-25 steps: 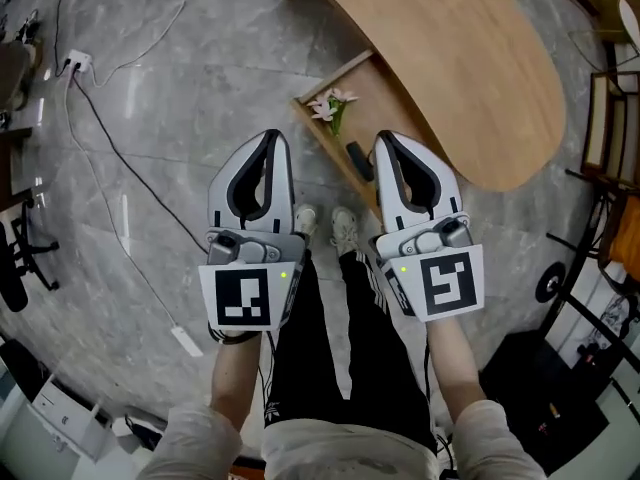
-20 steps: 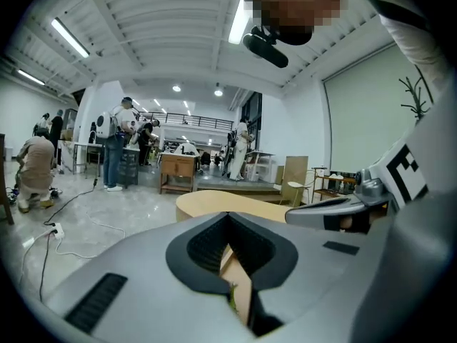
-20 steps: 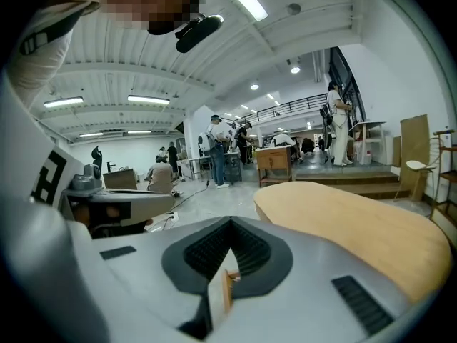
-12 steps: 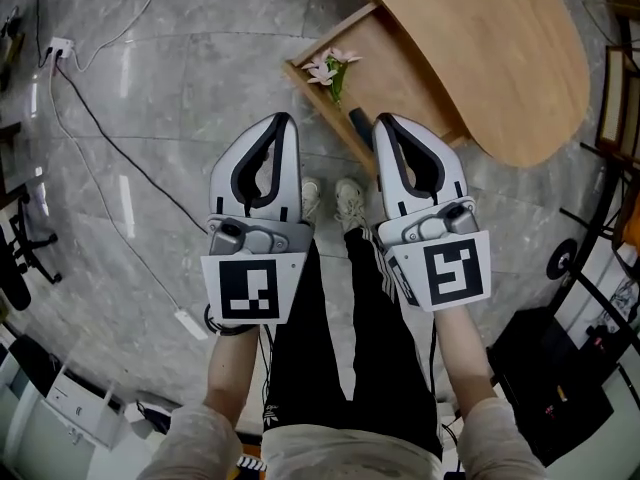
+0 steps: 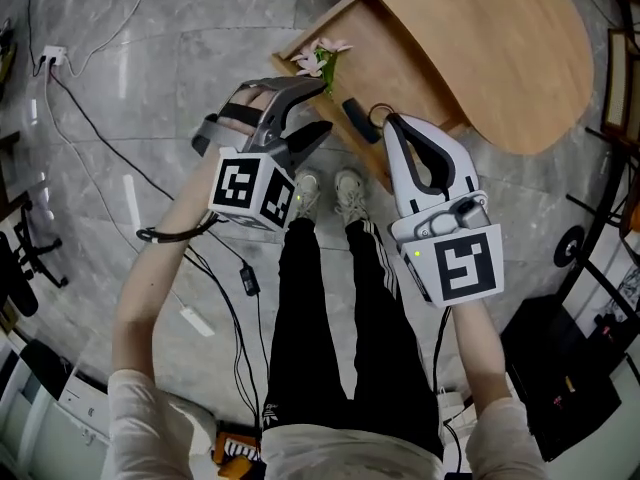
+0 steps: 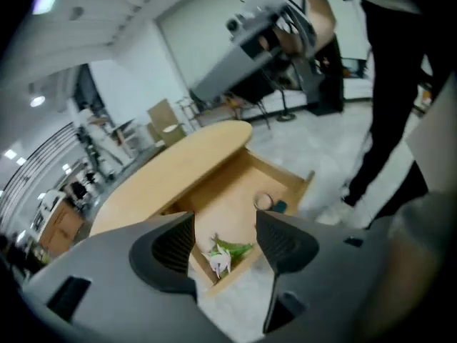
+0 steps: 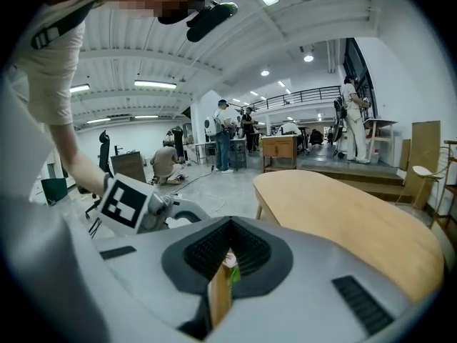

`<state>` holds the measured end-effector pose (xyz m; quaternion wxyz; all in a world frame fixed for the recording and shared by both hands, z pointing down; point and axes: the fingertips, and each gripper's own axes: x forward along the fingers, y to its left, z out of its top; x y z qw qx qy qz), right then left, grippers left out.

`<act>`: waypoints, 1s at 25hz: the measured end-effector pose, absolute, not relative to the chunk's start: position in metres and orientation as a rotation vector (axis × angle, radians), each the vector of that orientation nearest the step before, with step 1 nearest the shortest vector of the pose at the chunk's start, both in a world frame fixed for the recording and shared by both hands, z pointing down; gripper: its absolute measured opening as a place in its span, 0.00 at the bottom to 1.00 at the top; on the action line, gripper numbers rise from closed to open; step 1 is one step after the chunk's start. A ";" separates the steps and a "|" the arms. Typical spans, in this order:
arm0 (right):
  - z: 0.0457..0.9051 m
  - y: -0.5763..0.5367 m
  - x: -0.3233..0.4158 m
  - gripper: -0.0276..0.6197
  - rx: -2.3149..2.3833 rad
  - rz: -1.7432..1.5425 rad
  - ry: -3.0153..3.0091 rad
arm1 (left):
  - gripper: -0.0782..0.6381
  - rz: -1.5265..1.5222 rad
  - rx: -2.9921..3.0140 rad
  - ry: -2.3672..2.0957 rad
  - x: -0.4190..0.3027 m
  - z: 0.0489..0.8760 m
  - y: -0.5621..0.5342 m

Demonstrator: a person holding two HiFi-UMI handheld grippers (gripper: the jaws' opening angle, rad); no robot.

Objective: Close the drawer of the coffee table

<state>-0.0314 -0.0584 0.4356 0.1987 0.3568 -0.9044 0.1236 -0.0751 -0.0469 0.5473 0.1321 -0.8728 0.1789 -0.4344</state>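
Over the open drawer (image 5: 385, 78) of the one wooden table (image 5: 480, 48) I count two tools, one per hand. The drawer stands pulled well out from under the table top. In it lie one flower sprig (image 5: 320, 58) at its near corner, one dark oblong thing (image 5: 355, 118) against its front wall, and one small round thing (image 6: 264, 202) that I see only in the left gripper view.

The left tool (image 5: 312, 110) has its jaws opening, wide apart and gripping nothing. Past the gap in its own view (image 6: 227, 241) I see the sprig and the drawer's front corner. The right tool (image 5: 392, 123) has its jaws drawn together on nothing. In the right gripper view (image 7: 228, 252) only a sliver of the drawer's wood shows through the slit.

A second ago both tools sat side by side, level and closed, above the shoes. Since then the left one has rolled onto its side, dropped toward the drawer's sprig corner and begun to spread. The right one has sunk a little and its tip now lies over the drawer's front wall, just beside the dark thing.

The drawer's front wall runs just ahead of my two shoes (image 5: 305, 196). Left of the drawer the grey floor (image 5: 150, 118) is open apart from one trailing cable (image 5: 110, 138).
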 end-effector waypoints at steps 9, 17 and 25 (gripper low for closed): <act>0.466 -0.040 -0.028 0.05 0.909 0.364 -2.520 | 0.46 -1.582 -2.037 -0.193 -0.077 0.658 -0.022; 0.486 -0.030 -0.022 0.05 0.847 0.401 -2.496 | 0.36 -1.664 -1.908 -0.363 -0.073 0.711 -0.009; 0.494 -0.027 -0.013 0.05 0.846 0.443 -2.492 | 0.21 -1.666 -1.807 -0.351 -0.071 0.718 -0.013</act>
